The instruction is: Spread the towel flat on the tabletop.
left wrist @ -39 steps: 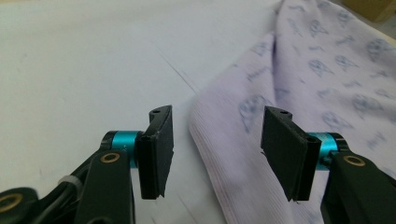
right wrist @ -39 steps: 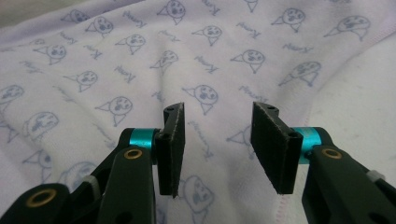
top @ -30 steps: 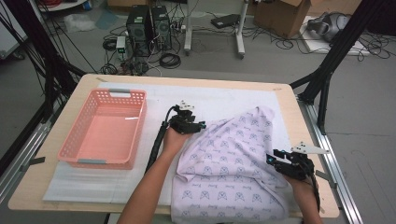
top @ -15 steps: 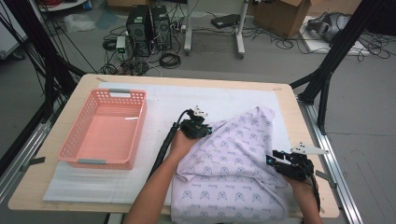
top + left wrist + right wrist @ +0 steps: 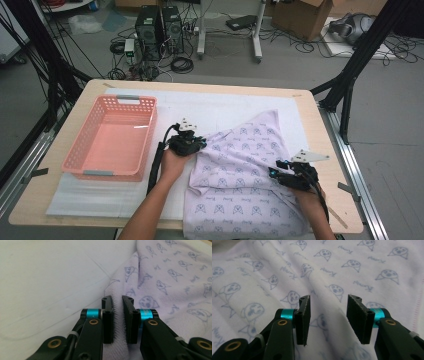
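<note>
A lavender cloth printed with small dog faces lies rumpled on the right half of the table. My left gripper sits at the cloth's upper left edge. Its jaws have just been closing, and the left gripper is now shut on a fold of the cloth that stands up between the pads. My right gripper hovers over the cloth's right side and points left. In its own view the right gripper is open, with the cloth lying flat below the gap.
A pink plastic basket stands empty at the left on a white mat. The wooden table's right edge runs close to the cloth. Black frame posts, cables and computer cases stand on the floor beyond.
The left gripper reached the cloth's edge, shut on it and pulled back leftward with the fold. The right gripper slid a little to the left over the cloth.
</note>
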Demonstrator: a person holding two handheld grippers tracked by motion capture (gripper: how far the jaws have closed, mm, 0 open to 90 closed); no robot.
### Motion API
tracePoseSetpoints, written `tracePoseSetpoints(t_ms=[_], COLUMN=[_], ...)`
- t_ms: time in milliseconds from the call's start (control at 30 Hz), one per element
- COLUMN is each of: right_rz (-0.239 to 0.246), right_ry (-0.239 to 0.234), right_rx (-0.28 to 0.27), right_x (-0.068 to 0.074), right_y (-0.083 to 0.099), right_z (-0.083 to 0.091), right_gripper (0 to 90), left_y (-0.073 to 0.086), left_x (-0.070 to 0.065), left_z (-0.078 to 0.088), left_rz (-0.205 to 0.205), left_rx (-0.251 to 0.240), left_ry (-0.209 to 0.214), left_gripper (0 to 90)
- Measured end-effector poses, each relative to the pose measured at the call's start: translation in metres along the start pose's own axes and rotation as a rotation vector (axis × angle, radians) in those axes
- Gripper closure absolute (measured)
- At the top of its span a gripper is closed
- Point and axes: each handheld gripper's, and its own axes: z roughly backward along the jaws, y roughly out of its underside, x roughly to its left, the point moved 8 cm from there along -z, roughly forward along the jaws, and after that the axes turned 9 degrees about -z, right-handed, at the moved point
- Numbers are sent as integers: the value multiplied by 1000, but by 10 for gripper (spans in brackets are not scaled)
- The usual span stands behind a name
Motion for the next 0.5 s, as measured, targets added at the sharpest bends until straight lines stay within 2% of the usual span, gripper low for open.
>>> tracePoseSetpoints(t_ms=[100, 133, 167, 233, 300, 400, 500], right_rz=[16, 15, 19, 17, 8, -24, -51], right_ry=[14, 22, 18, 12, 22, 39, 50], right_rx=[38, 49, 60, 55, 35, 7, -18], right_x=[4, 4, 5, 6, 3, -5, -13], right_y=[-1, 0, 1, 1, 1, 1, 1], right_z=[-13, -15, -17, -15, -11, -1, 6], right_gripper=[541, 597, 616, 604, 576, 561, 558], left_y=[3, 3, 2, -3, -7, -13, -13], left_x=[7, 9, 11, 10, 1, -20, -43], left_z=[12, 16, 19, 24, 26, 23, 17], left_rz=[14, 17, 19, 14, -7, -32, -76], left_rx=[-17, -27, -37, -67, -83, -99, -84], left_ry=[-31, -45, -59, -60, -37, 24, 81], left_gripper=[797, 797, 797, 797, 797, 796, 789])
